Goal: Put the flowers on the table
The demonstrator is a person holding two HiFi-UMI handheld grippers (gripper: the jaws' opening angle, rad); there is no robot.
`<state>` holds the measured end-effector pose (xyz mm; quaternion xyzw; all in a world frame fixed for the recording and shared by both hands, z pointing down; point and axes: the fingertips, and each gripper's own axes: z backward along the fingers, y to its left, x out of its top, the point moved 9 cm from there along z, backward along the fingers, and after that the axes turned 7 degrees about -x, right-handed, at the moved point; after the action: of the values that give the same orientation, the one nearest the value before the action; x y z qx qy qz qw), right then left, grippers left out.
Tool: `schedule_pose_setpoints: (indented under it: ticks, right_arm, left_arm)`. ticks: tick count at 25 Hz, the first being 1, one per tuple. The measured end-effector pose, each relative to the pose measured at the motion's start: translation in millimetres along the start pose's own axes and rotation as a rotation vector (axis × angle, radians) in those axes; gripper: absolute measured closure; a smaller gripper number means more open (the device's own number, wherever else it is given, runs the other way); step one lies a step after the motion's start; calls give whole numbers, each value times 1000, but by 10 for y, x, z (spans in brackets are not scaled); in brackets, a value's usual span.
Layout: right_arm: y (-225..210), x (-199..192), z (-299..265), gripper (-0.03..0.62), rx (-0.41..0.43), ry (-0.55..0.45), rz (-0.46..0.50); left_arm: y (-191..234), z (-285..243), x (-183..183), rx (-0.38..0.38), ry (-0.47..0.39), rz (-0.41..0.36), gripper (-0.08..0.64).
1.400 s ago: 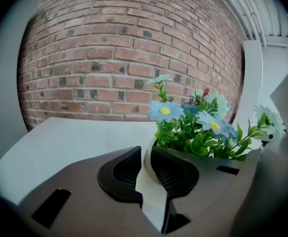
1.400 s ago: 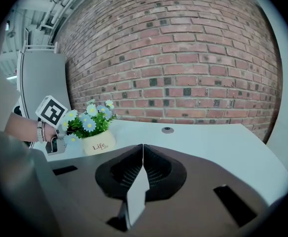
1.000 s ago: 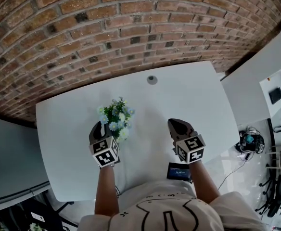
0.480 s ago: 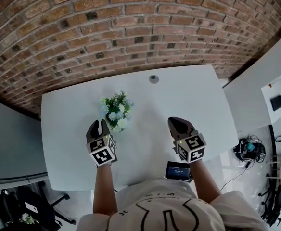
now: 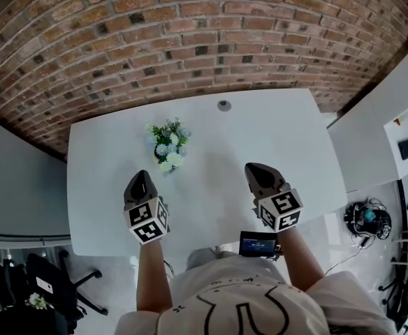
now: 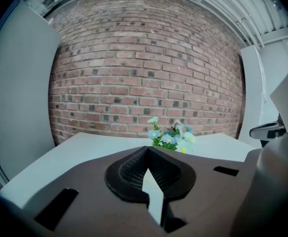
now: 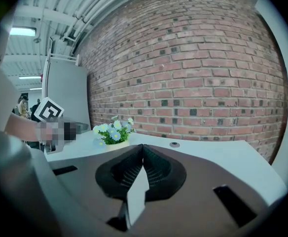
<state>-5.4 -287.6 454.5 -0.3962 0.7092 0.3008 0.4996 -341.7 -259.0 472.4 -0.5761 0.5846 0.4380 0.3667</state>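
Observation:
A small bunch of blue, white and yellow flowers (image 5: 168, 145) in a pale pot stands upright on the white table (image 5: 281, 138), left of its middle. My left gripper (image 5: 140, 180) is shut and holds nothing; it sits a short way in front of the flowers, apart from them. In the left gripper view the flowers (image 6: 171, 136) show just beyond the closed jaw tips (image 6: 146, 151). My right gripper (image 5: 256, 172) is shut and empty over the table's right half. In the right gripper view the flowers (image 7: 113, 131) stand far off to the left of the tips (image 7: 142, 148).
A brick wall (image 5: 190, 33) runs behind the table. A round grey grommet (image 5: 223, 106) sits near the table's far edge. A dark flat device (image 5: 258, 243) lies at the near edge by my right arm. White partitions flank both sides; an office chair (image 5: 50, 285) stands lower left.
The left gripper was beside the flowers, opened, then drew back towards me and shut. The flowers stay standing on the table. The right gripper has hardly moved.

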Motion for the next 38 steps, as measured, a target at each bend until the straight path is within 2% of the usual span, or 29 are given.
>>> schedule_pose_setpoints:
  ticks: [10,18,24,31,38]
  right_arm:
    - [127,24,542,575,51,-104,37]
    - [243,122,915,577,26,-184,44]
    - [409,317,1093,577,9,-247,101]
    - [487,485,1213,577,-43,-280,106]
    - [469,588,1281,575,-62,-299,112]
  left_arm:
    - [-371,760,77,-35,-154,-39,549]
    - [-660,1187,151,-111,-244,-106,549]
    - [-730,1327,314,-182,-320,-154,549]
    - [-681,1427,595,-238,-379,-191,549]
    - [-674,1395,730,-271,-406,-190,549]
